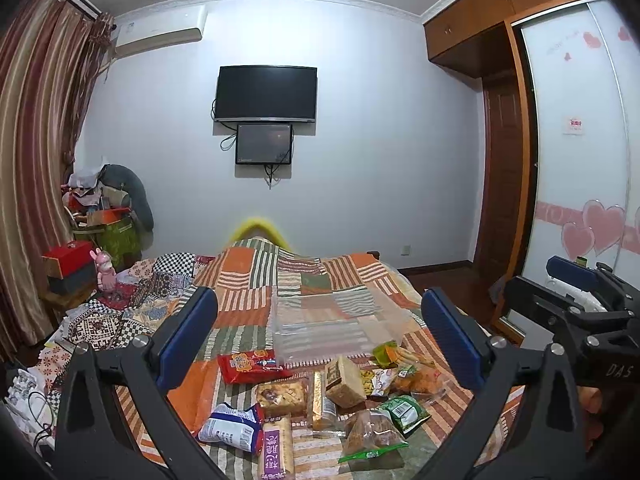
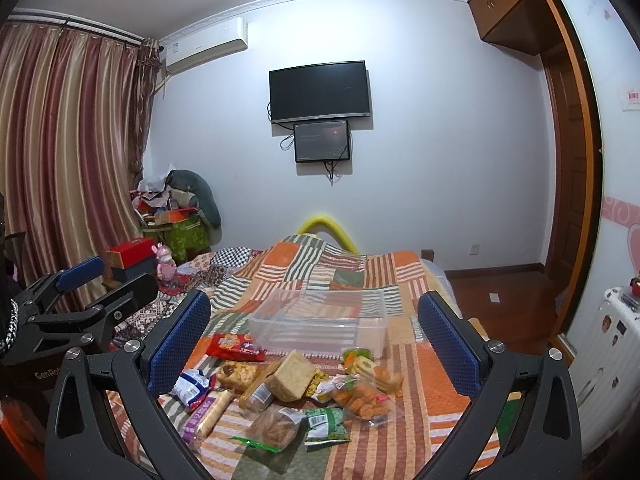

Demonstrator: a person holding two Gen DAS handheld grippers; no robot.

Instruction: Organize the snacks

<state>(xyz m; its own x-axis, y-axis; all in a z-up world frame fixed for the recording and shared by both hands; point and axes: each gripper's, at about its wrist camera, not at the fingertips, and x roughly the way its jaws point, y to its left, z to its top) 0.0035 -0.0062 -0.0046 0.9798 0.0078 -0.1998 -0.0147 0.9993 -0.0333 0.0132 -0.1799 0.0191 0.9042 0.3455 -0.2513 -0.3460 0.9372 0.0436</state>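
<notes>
Both grippers gape; suitcase, seemingly, right-view only.

You see a bedspread with orange, green and white striped patches, a red snack packet, a green packet, and blue finger pads.
</notes>
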